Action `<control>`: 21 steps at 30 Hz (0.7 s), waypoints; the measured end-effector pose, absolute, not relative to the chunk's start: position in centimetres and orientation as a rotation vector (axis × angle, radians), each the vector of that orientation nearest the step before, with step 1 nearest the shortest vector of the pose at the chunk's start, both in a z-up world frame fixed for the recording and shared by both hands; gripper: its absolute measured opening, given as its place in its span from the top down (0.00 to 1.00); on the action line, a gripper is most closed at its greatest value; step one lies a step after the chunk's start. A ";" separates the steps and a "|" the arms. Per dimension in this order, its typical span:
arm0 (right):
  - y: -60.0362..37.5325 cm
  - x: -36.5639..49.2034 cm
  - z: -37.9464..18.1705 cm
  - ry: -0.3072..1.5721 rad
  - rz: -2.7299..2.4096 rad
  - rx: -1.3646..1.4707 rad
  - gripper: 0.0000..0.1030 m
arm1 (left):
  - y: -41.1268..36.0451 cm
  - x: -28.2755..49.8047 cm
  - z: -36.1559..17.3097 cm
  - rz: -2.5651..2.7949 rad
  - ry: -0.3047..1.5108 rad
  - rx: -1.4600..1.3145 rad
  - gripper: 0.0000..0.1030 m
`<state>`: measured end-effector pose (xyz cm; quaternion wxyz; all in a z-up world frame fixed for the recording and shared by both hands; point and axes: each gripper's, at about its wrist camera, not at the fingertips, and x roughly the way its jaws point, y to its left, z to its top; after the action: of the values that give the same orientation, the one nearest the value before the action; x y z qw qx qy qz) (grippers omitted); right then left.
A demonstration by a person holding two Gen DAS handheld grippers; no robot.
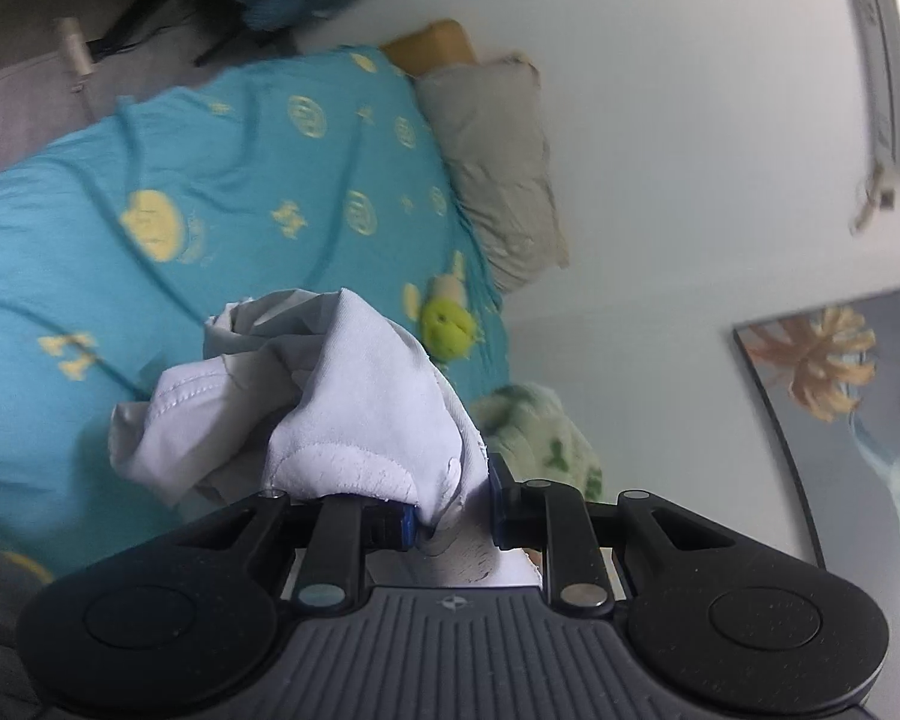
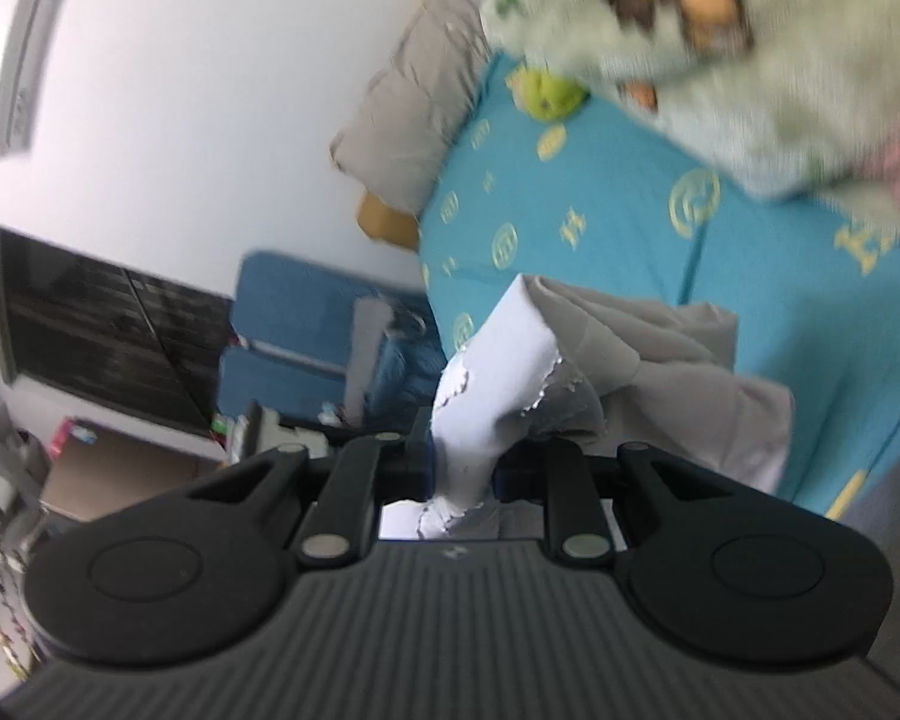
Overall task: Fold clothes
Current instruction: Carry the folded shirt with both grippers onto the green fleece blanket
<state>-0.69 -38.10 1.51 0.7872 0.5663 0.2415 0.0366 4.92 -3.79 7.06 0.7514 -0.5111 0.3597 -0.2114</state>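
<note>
surface: bed (image 1: 90,252), teal sheet, grey pillow (image 1: 498,168) by white wall | left tongs (image 1: 453,519): clamped on garment (image 1: 342,396) | right tongs (image 2: 462,462): clamped on garment (image 2: 648,360)

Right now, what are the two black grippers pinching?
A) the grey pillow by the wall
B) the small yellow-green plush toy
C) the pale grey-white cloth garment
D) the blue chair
C: the left gripper and the right gripper are each shut on a bunch of the pale grey-white cloth garment, lifted above the teal bedspread with yellow patterns.
</note>
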 end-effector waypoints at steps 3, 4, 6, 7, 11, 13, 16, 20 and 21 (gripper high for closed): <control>-42.8 0.3 4.3 0.449 0.060 1.233 0.80 | -8.5 6.9 11.2 -0.514 0.797 -1.062 0.78; -44.4 0.8 5.5 0.421 0.052 1.226 0.80 | -10.0 7.5 12.6 -0.532 0.801 -1.044 0.78; -47.8 1.9 8.4 0.359 0.021 1.182 0.80 | -14.2 9.3 15.3 -0.578 0.798 -1.018 0.78; -49.7 2.4 10.0 0.322 0.004 1.163 0.80 | -16.7 10.5 16.6 -0.606 0.791 -1.009 0.78; -57.0 3.6 15.8 0.171 -0.082 1.055 0.80 | -27.3 15.3 20.4 -0.744 0.757 -0.981 0.78; -60.6 3.8 17.6 0.115 -0.128 1.005 0.80 | -32.6 17.0 21.4 -0.811 0.736 -0.941 0.78; -64.7 3.6 18.0 0.067 -0.207 0.955 0.80 | -38.2 18.0 20.0 -0.878 0.732 -0.876 0.78; -68.1 2.1 14.7 0.060 -0.295 0.940 0.80 | -41.4 17.1 14.8 -0.923 0.752 -0.769 0.78; -68.5 1.7 13.5 0.078 -0.309 0.935 0.80 | -42.2 16.8 13.5 -0.933 0.757 -0.742 0.78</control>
<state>1.70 -68.52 13.49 0.8806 0.4486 0.0373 -0.1482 16.82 -42.21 13.49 0.7607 -0.3411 0.3480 -0.4288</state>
